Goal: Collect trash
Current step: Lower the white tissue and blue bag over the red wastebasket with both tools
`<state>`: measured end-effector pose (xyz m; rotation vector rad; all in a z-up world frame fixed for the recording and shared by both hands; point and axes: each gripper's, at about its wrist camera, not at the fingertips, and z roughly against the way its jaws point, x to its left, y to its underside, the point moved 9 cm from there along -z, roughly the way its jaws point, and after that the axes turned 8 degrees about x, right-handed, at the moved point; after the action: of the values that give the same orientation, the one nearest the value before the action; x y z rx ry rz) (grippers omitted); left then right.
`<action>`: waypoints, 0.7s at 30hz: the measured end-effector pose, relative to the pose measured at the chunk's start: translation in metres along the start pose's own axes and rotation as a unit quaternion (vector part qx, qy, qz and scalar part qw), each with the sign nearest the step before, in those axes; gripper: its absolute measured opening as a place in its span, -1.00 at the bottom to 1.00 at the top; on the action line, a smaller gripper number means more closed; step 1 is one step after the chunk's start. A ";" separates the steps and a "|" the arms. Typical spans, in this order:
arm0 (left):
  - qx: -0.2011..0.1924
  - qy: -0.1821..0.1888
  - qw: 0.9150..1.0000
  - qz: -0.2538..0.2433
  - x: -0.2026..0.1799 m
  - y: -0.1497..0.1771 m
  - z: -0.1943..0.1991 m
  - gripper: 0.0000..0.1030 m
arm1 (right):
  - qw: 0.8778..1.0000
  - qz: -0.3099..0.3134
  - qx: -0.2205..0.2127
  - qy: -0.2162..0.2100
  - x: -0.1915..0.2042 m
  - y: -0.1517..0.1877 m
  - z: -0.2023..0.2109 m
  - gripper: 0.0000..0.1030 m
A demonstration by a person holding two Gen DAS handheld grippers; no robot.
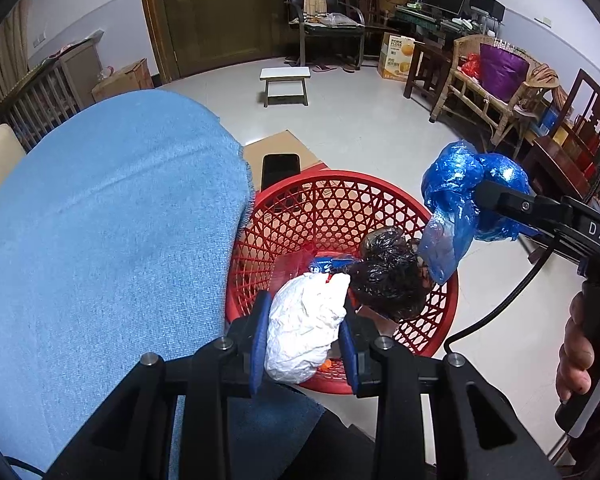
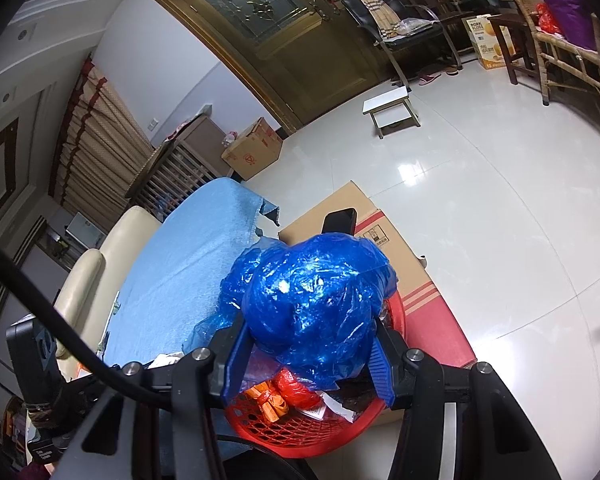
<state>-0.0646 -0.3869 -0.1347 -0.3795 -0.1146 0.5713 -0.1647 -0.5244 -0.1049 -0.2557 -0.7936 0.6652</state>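
Observation:
A red lattice basket (image 1: 332, 216) stands on the floor beside a table under a blue cloth (image 1: 112, 216). Over its near rim my left gripper (image 1: 304, 340) is shut on a crumpled white paper wad (image 1: 304, 328). Inside the basket lie a black plastic bag (image 1: 388, 276) and a small blue wrapper (image 1: 326, 266). My right gripper (image 2: 306, 354) is shut on a crumpled blue plastic bag (image 2: 312, 300), held above the basket (image 2: 300, 428); from the left wrist view that blue bag (image 1: 456, 196) hangs over the basket's right rim. Orange and red scraps (image 2: 280, 394) show in the basket below.
A cardboard box (image 2: 400, 264) with a black phone (image 1: 281, 170) on it lies behind the basket. A small white stool (image 1: 286, 84) stands on the tiled floor. Chairs, a wicker bench (image 1: 496, 88) and more boxes line the far wall. A person's hand (image 1: 580, 356) holds the right gripper's handle.

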 end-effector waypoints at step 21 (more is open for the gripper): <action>0.022 0.013 1.000 0.006 -0.004 -0.012 -0.019 -0.36 | 0.999 -0.035 -0.004 0.006 -0.024 -0.004 0.002 0.08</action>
<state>-0.0580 -0.4049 -0.1474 -0.3456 -0.0747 0.5797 -0.1765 -0.5423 -0.1156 -0.2388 -0.7908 0.5944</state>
